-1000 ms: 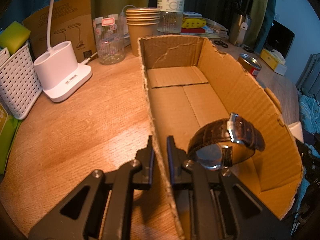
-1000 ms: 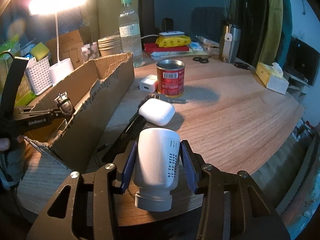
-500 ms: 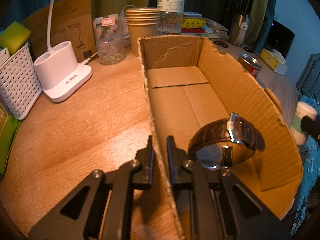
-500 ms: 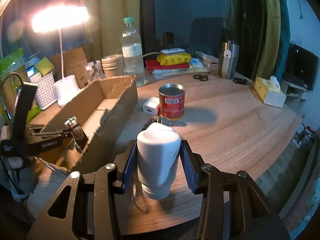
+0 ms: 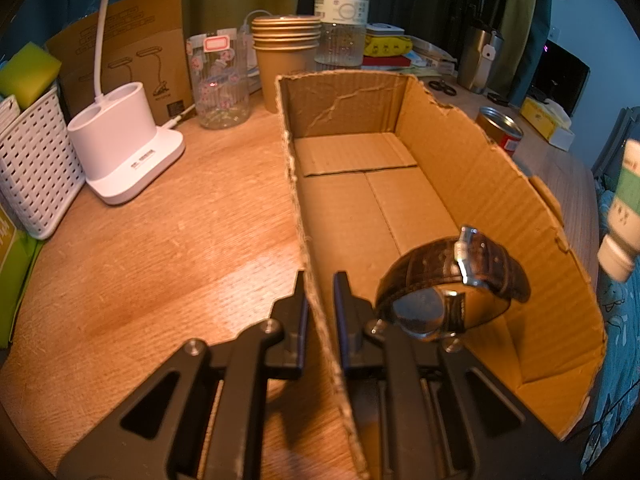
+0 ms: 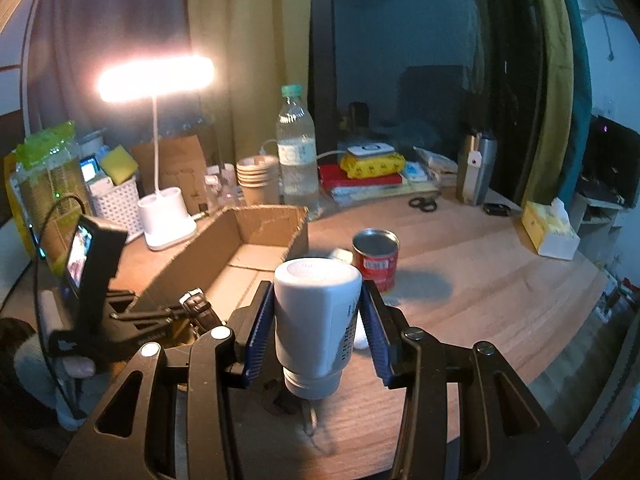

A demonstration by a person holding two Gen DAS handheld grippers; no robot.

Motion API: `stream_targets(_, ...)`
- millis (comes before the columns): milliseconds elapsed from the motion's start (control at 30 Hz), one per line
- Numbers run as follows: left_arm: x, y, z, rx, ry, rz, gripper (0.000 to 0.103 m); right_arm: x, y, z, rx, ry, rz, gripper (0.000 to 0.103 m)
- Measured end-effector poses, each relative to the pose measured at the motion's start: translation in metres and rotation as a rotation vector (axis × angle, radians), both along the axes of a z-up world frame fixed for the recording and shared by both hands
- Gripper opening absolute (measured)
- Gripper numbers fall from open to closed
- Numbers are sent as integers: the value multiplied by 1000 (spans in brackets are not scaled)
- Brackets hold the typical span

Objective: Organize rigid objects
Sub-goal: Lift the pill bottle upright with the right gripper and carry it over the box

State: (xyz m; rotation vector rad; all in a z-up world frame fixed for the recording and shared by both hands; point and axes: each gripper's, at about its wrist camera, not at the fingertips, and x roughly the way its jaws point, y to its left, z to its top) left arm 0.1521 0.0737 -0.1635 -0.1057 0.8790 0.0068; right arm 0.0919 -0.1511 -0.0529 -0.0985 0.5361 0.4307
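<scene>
Wooden bench (image 5: 168,264), round-edged, carrying all items shown. Cardboard box (image 5: 472,184), open-topped with torn rims, lies lengthwise near the bench's middle; its floor is bare cardboard flaps. White desk lamp (image 6: 166,224), lit, stands beside the box's left wall, with a white perforated basket (image 5: 32,168) just beyond it. Clear water bottle (image 6: 297,152) and a stack of paper cups (image 5: 286,52) stand behind the box's far end. Red tin can (image 6: 376,258), open-topped, stands on the bench outside the box's right wall.

Left hand-held gripper (image 5: 320,300): jaws nearly closed, pinching the box's left wall at its near end, one finger outside and one inside. A wristwatch (image 5: 452,280) with dark leather strap and metal case hangs looped on the gripper's inner side, above the box floor; whether it touches the floor cannot be told.

Right hand-held gripper (image 6: 318,318): blue-padded jaws clamped on a white plastic bottle (image 6: 316,312), held cap-end toward the camera, base pointing away, raised above the bench near the box's right wall. In the left wrist view the same bottle appears at the right edge, outside the box.
</scene>
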Motion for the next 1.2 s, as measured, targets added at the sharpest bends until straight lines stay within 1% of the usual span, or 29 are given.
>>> stream_targets(300, 0, 0, 0, 0, 0, 0, 13, -5, 13, 18, 32, -36, 41, 46)
stream_targets(667, 0, 0, 0, 1, 0, 0, 13, -14, 33, 21, 50, -32, 107, 46)
stream_targets(867, 0, 0, 0, 1, 0, 0, 13, -14, 46, 15, 43, -10, 141, 46)
stream_targets(1200, 0, 0, 0, 0, 0, 1, 13, -5, 59, -11, 22, 69, 154, 46)
